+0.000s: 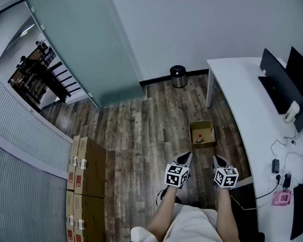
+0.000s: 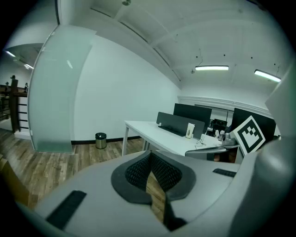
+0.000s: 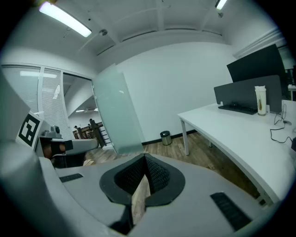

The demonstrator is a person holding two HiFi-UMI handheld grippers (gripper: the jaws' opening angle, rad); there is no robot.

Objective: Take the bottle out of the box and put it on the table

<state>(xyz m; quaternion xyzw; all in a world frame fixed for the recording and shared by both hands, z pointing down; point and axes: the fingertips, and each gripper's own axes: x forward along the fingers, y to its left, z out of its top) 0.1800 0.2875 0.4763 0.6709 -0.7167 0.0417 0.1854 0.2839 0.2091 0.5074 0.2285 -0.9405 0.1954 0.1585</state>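
An open cardboard box (image 1: 202, 133) stands on the wooden floor beside the white table (image 1: 242, 102). Inside it I see a small bottle (image 1: 199, 138) with a red cap, standing upright. My left gripper (image 1: 186, 156) and right gripper (image 1: 217, 160) hover side by side just short of the box, above my knees, both pointing toward it. In the left gripper view the jaws (image 2: 150, 157) meet at their tips with nothing between them. The right gripper (image 3: 144, 159) looks the same, shut and empty. Neither gripper view shows the box or the bottle.
Stacks of closed cartons (image 1: 85, 168) stand at the left by a slatted wall. A black bin (image 1: 178, 76) sits at the far wall. The table carries dark monitors (image 1: 282, 87), a white cup (image 3: 261, 100), cables and a pink item (image 1: 281, 198). A frosted glass panel (image 1: 85, 45) stands behind.
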